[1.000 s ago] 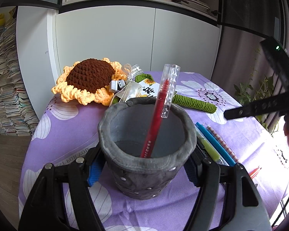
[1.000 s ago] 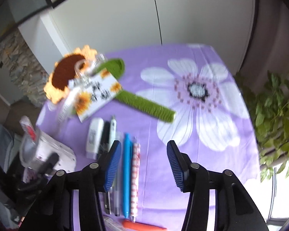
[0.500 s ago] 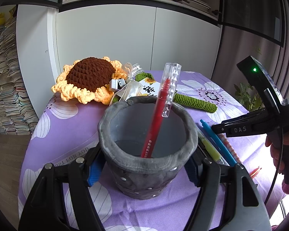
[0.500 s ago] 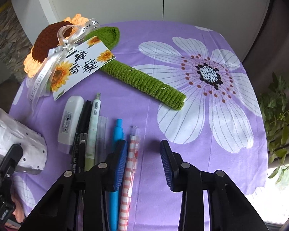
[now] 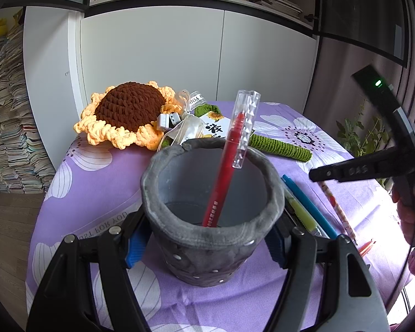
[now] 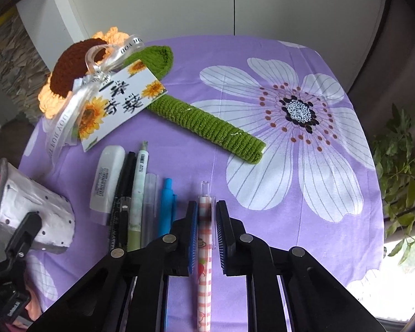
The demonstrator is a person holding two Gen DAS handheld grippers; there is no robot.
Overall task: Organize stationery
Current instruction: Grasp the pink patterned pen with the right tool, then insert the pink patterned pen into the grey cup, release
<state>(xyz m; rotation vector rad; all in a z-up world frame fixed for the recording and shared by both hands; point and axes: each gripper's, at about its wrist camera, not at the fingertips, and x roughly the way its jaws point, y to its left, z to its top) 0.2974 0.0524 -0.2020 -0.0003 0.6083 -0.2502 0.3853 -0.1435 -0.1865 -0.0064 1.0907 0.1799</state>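
My left gripper [image 5: 207,238] is shut on a grey felt pen holder [image 5: 210,221] that stands on the purple flowered cloth, with a red pen [image 5: 229,163] leaning inside. My right gripper [image 6: 207,218] straddles a pink checked pen [image 6: 206,249] lying on the cloth; the blue pads sit close to both sides with small gaps. Left of it lie a blue pen [image 6: 167,207], a clear pen [image 6: 150,202], a green-white pen [image 6: 138,193], a black marker [image 6: 121,193] and a white correction tape [image 6: 108,177]. The holder shows at the left in the right wrist view [image 6: 33,215].
A crocheted sunflower [image 5: 127,116] with green stem [image 6: 207,127], ribbon and a card [image 6: 119,105] lies at the back of the table. An orange pen [image 5: 366,246] lies near the right edge. A plant [image 6: 401,171] stands right of the table. White cabinets stand behind.
My right gripper has come down and forward over the pink checked pen and its jaws have narrowed around it. The left gripper and holder have not moved.
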